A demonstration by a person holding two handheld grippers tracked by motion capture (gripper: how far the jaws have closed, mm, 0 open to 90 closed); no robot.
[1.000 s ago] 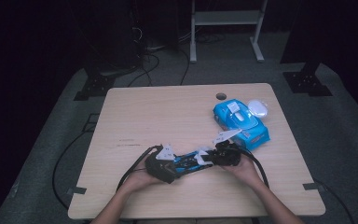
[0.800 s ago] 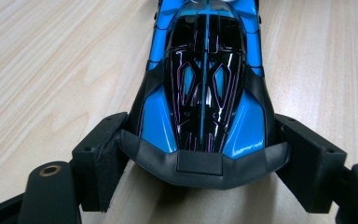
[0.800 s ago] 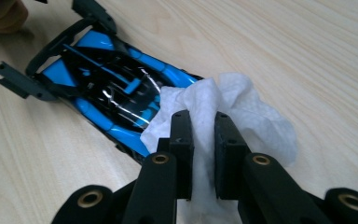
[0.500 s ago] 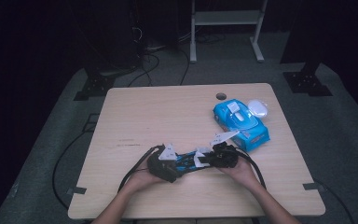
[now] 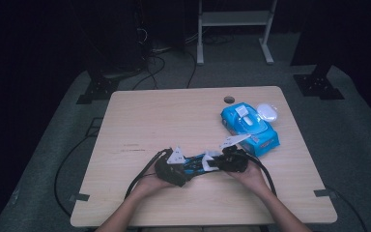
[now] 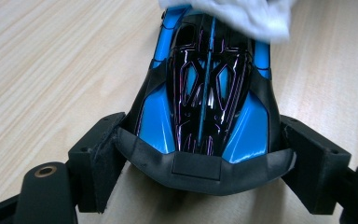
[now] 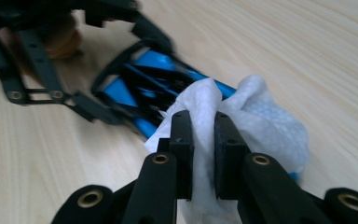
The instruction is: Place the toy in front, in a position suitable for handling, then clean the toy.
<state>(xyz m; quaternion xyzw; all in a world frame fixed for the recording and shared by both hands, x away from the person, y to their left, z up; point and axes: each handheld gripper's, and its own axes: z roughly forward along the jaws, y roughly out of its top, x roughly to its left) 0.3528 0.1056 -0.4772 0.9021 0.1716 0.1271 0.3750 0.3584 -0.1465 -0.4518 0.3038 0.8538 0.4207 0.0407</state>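
A light wooden table (image 5: 164, 121) carries a blue wipes pack (image 5: 251, 126) at two o'clock and a toy car (image 5: 195, 163) at six.

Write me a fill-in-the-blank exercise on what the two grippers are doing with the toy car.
1. The left gripper is clamped on a blue and black toy ____.
2. The right gripper pinches a white ____.
3. The wipe rests on the toy car, which lies on a ____ table.
Missing words: car; wipe; wooden
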